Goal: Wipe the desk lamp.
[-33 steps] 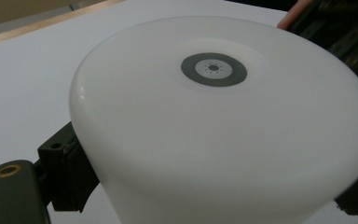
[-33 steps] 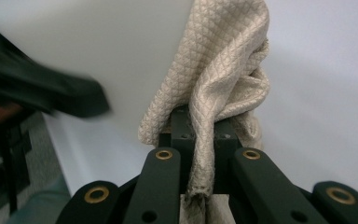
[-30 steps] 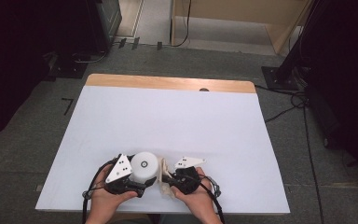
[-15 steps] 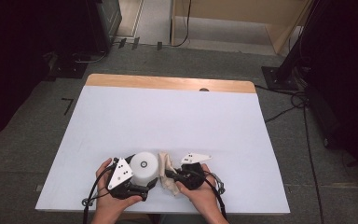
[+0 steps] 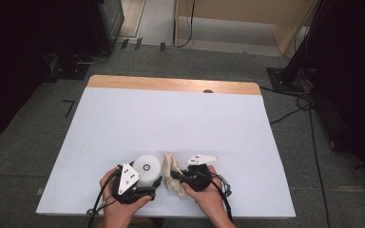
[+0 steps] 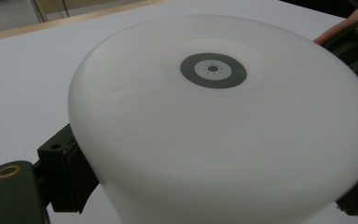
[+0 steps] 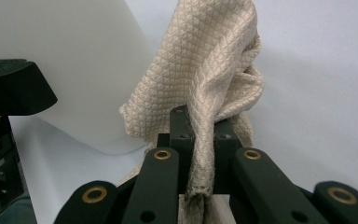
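- We held the left gripper (image 5: 145, 186) at the near edge of the white table (image 5: 171, 118), its jaws set on either side of a white round object (image 5: 147, 168) with a grey ring mark on its top face.
- In the left gripper view the white round object (image 6: 219, 126) sat between the two black jaws, one at each flank, so the left claw was grasping it.
- We had the right gripper (image 5: 176, 176) just beside it, clenched on a beige cloth (image 5: 172, 171).
- In the right gripper view the beige cloth (image 7: 205, 93) rose out of the closed jaws in a bunched fold, its waffle weave plain to see, and leaned against the side of the white round object (image 7: 60, 51).
- Seen from the high view, the cloth lay between the two grippers, touching the round object's right side, low on the table near our hands.
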`<state>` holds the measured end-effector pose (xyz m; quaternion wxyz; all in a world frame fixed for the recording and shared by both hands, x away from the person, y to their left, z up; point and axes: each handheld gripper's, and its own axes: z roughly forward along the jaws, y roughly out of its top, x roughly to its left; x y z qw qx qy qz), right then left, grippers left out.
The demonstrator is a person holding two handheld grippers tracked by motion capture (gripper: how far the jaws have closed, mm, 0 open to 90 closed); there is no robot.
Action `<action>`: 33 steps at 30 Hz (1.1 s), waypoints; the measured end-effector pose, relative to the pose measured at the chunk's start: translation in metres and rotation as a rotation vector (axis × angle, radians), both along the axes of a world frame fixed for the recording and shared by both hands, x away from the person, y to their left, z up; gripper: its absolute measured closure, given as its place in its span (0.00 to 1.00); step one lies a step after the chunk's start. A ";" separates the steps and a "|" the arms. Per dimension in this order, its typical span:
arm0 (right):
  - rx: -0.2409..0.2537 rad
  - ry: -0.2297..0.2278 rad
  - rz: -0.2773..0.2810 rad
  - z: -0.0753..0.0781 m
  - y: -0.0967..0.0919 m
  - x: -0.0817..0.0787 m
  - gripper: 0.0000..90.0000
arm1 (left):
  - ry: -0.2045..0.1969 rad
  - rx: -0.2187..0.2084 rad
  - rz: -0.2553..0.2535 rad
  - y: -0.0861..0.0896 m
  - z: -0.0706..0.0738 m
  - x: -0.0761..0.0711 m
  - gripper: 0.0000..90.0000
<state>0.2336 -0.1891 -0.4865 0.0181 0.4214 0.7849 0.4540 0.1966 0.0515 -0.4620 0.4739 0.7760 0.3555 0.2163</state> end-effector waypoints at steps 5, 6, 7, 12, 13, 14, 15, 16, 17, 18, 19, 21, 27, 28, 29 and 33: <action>0.001 0.001 0.002 0.000 0.000 0.000 0.93 | 0.017 0.027 -0.126 0.006 0.004 0.009 0.09; 0.001 0.001 0.002 0.000 0.000 0.000 0.93 | 0.017 0.027 -0.126 0.006 0.004 0.009 0.09; 0.001 0.000 0.002 0.000 -0.001 0.000 0.93 | 0.008 0.029 -0.191 0.009 0.006 0.013 0.09; 0.001 0.000 0.001 0.001 -0.001 0.000 0.93 | -0.026 0.018 -0.295 0.014 0.007 0.020 0.09; 0.000 -0.003 0.004 0.000 -0.001 0.000 0.93 | -0.027 0.018 -0.301 0.015 0.006 0.022 0.09; -0.001 -0.004 0.003 0.000 0.000 0.000 0.93 | -0.023 0.029 -0.303 0.015 0.003 0.024 0.09; -0.002 0.000 0.004 0.000 0.000 -0.001 0.93 | -0.016 0.025 -0.301 0.015 0.001 0.025 0.09; -0.001 0.001 0.008 0.000 0.001 -0.001 0.93 | -0.008 0.005 -0.302 0.017 0.000 0.026 0.09; -0.003 -0.001 0.012 0.000 0.001 -0.001 0.93 | -0.003 -0.003 -0.303 0.019 0.000 0.028 0.09; -0.003 -0.001 0.016 0.000 0.002 -0.002 0.93 | -0.002 -0.005 -0.305 0.019 -0.001 0.028 0.09; -0.004 -0.002 0.024 -0.001 0.003 -0.002 0.93 | 0.000 -0.006 -0.305 0.019 -0.001 0.029 0.09; -0.002 0.005 0.036 -0.001 0.006 -0.003 0.93 | 0.006 -0.012 -0.299 0.019 -0.001 0.029 0.09; 0.001 0.007 0.073 0.001 0.015 -0.008 0.94 | 0.009 -0.013 -0.294 0.018 -0.001 0.029 0.09; 0.004 0.003 0.074 0.003 0.016 -0.010 0.94 | 0.009 -0.013 -0.294 0.018 -0.001 0.029 0.09; 0.001 -0.004 0.075 0.005 0.017 -0.011 0.94 | 0.009 -0.015 -0.293 0.018 -0.001 0.028 0.09; 0.014 -0.036 0.075 0.016 0.017 -0.014 0.94 | 0.007 -0.019 -0.292 0.018 -0.002 0.029 0.09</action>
